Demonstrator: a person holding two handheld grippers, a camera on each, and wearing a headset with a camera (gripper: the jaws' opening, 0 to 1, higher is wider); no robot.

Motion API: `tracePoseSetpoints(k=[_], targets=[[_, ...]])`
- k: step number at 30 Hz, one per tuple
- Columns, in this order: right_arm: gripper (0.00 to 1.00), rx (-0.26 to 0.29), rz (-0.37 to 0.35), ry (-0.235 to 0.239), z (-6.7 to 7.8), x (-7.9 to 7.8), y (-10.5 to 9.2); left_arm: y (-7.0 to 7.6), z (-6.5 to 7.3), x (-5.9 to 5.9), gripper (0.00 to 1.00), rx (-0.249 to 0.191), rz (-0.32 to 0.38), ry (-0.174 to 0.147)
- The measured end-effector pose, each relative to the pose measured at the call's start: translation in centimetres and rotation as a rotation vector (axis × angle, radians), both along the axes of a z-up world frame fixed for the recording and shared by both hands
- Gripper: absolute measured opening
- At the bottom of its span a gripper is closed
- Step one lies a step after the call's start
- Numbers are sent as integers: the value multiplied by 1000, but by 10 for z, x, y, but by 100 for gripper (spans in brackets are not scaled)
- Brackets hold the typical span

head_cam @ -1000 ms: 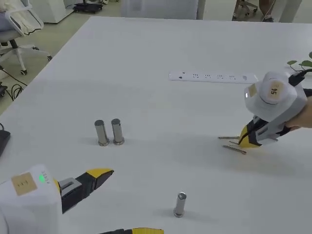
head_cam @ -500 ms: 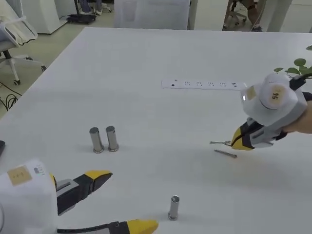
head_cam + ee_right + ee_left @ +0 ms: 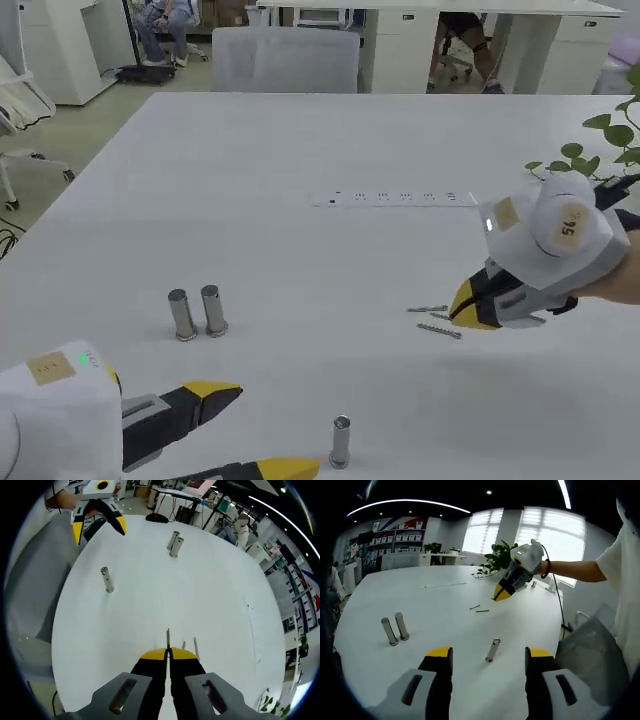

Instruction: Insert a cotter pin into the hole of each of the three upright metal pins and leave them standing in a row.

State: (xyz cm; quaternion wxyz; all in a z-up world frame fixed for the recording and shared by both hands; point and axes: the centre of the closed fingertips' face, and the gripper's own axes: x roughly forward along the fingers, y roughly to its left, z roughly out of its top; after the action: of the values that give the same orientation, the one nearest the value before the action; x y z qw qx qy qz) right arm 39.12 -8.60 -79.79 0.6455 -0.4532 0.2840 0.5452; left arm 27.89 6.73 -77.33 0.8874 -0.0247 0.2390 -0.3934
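Two upright metal pins (image 3: 197, 312) stand side by side at the left of the white table (image 3: 300, 150). A third metal pin (image 3: 341, 441) stands alone near the front edge. My left gripper (image 3: 252, 430) is open just left of that pin, which shows ahead between the jaws (image 3: 492, 650). My right gripper (image 3: 168, 652) is shut on a cotter pin (image 3: 168, 639) that sticks out past its yellow tips. Two loose cotter pins (image 3: 195, 648) lie on the table beside it. In the head view the right gripper (image 3: 462, 306) hovers low by the cotter pins (image 3: 440, 330).
A white power strip (image 3: 392, 198) lies across the middle of the table beyond the cotter pins. A leafy plant (image 3: 600, 150) stands at the right edge. Chairs and desks stand beyond the far edge.
The head camera has tilted up, so the whole picture has slid down. The right gripper stays at the cotter pins, and the left gripper stays open near the lone pin.
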Motion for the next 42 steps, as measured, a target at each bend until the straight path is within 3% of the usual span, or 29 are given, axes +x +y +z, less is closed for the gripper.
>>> tracePoseSetpoints(k=[8,21,32,42], targets=[[2,25,59,-30,11,-20,13,-7,2,-2,50,-14,4,14],[2,77,153,-59,22,-51,39,-26,10,-2,42,-128,22,71],[2,123,190,-66,26,-75,57,-31,12,2,33,-195,57,124],[2,167,221,-89,32,-92,73,-39,19,5,25,-324,94,194]])
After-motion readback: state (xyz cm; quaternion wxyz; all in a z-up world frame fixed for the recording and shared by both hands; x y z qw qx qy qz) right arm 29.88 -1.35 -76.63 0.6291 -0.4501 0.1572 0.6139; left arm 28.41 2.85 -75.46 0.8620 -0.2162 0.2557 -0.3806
